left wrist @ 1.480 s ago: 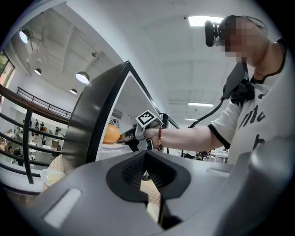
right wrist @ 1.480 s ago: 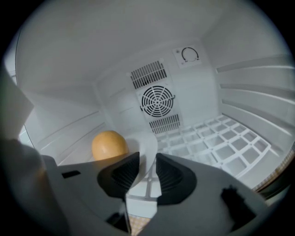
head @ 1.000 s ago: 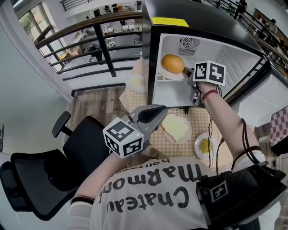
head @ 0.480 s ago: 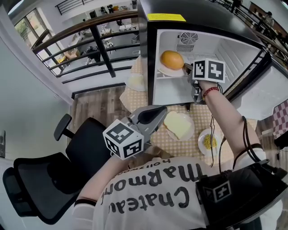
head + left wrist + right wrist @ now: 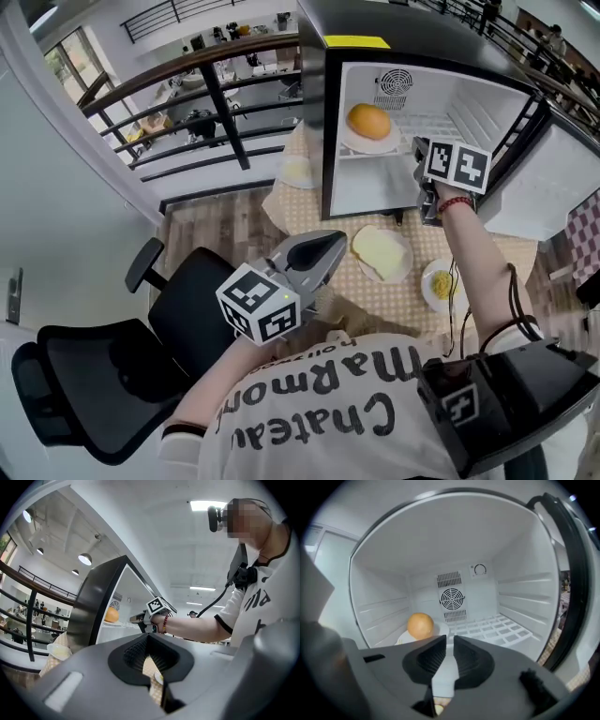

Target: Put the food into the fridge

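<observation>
One bun (image 5: 368, 121) is already sitting on a plate inside the fridge (image 5: 330, 141), left side. Right gripper (image 5: 446, 639) is hovering at the fridge mouth, jaws just closing to a narrow gap w/ nothing between. Left gripper (image 5: 147, 637) is waiting near the person's body, jaws pressed together, empty. Bread slice (image 5: 378, 251) is lying on its plate (image 5: 400, 271) on the tabletop (image 5: 375, 302), beside some yellow food (image 5: 439, 281). Bread is prob. soft, light, crushable, so pinching the stiff plate rim and keeping it level is looking safest; the rim may be slick.
</observation>
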`<act>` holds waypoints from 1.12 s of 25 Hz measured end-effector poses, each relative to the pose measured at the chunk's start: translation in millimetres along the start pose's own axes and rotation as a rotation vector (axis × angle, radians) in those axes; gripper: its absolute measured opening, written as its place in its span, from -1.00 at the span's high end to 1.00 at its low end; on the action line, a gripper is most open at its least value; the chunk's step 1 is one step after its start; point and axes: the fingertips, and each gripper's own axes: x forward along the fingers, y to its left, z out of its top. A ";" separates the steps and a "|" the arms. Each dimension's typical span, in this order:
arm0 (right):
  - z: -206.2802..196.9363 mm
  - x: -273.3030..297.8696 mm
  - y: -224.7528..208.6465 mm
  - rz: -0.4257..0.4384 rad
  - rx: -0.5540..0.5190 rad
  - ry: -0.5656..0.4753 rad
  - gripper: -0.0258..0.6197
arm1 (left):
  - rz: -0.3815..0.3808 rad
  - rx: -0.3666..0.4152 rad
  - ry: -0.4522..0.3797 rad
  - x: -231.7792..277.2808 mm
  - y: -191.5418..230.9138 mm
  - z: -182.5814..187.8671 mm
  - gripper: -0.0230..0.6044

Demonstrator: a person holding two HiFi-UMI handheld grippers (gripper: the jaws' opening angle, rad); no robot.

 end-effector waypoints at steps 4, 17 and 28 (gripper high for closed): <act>-27.9 -43.1 13.2 0.019 0.058 -0.022 0.83 | -0.029 0.015 0.017 -14.7 -23.6 -5.8 0.90; -162.9 -210.8 63.3 0.035 0.247 -0.043 0.87 | -0.022 -0.014 0.016 -84.8 -103.2 -31.0 0.90; -210.2 -315.9 88.6 0.096 0.299 -0.067 0.87 | -0.014 -0.079 -0.025 -125.9 -157.3 -42.6 0.90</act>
